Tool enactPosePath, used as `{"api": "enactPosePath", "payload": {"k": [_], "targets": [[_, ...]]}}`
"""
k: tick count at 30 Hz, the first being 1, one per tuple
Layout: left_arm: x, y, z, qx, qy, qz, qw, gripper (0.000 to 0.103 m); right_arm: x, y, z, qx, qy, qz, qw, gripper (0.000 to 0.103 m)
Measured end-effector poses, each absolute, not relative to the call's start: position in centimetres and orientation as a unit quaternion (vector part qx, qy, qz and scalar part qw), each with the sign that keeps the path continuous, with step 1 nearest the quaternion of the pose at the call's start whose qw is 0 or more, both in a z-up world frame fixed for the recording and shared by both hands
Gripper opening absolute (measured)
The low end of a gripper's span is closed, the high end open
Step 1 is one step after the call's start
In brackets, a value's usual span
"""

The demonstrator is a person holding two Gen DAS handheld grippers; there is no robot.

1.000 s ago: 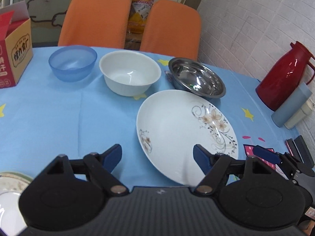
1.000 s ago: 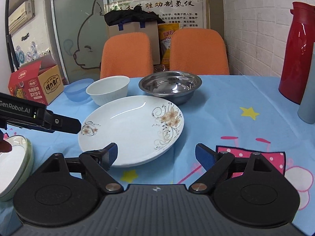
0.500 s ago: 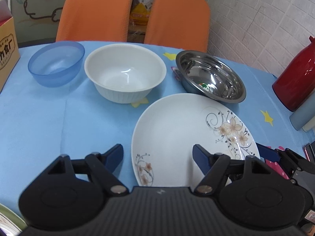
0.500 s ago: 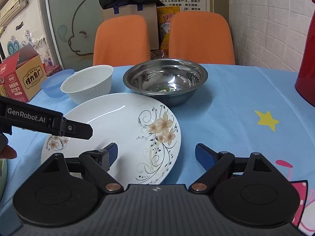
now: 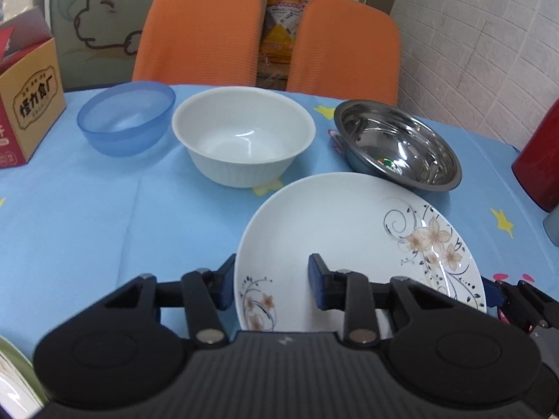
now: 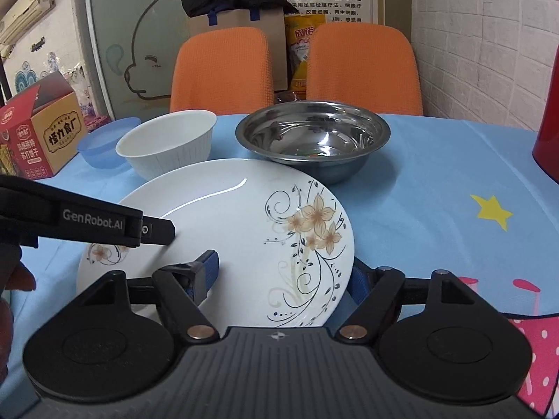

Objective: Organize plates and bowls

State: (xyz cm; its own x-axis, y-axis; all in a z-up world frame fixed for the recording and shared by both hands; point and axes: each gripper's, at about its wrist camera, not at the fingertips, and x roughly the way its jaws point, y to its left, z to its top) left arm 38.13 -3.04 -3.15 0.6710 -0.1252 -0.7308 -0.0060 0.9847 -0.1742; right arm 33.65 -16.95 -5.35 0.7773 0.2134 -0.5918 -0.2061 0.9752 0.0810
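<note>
A white plate with flower print [image 5: 349, 230] [image 6: 227, 216] lies on the blue tablecloth in front of both grippers. My left gripper [image 5: 272, 286] straddles its left rim, one finger outside the edge and one over the inside. Its jaws are closing, and the pads do not visibly press the rim. From the right wrist view, the left gripper [image 6: 164, 232] reaches in over the plate's left part. My right gripper [image 6: 281, 276] stands open across the plate's near right rim, its right finger partly hidden behind the edge. Behind the plate stand a white bowl [image 5: 244, 139], a blue bowl [image 5: 125, 118] and a steel bowl [image 5: 398, 146].
A red thermos [image 5: 538, 167] stands at the right edge and a printed carton [image 5: 28, 111] at the left. A green-rimmed plate [image 5: 14, 377] shows at the lower left. Two orange chairs [image 5: 199, 31] stand behind the table, by a brick wall.
Both grippers have moved forward and down onto the flowered plate. The left jaws have narrowed from wide open around its left rim. The right jaws stay wide.
</note>
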Motion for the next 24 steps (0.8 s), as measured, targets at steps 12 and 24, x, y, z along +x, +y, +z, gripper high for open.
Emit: {"api": "enactPosePath", "payload": {"k": [12,24], "targets": [[33.3,-2.0,-1.3,-0.078,0.384,-0.042,0.919,0.028,29.2,-16.2,-4.5,0.020,0.288,0.103,0.952,0.103],[23.5,4.2,2.3,-0.103,0.335,-0.021,0.936,0.028,21.6,-12.1,-0.8,0.016,0.227,0.141,0.964,0.103]]}}
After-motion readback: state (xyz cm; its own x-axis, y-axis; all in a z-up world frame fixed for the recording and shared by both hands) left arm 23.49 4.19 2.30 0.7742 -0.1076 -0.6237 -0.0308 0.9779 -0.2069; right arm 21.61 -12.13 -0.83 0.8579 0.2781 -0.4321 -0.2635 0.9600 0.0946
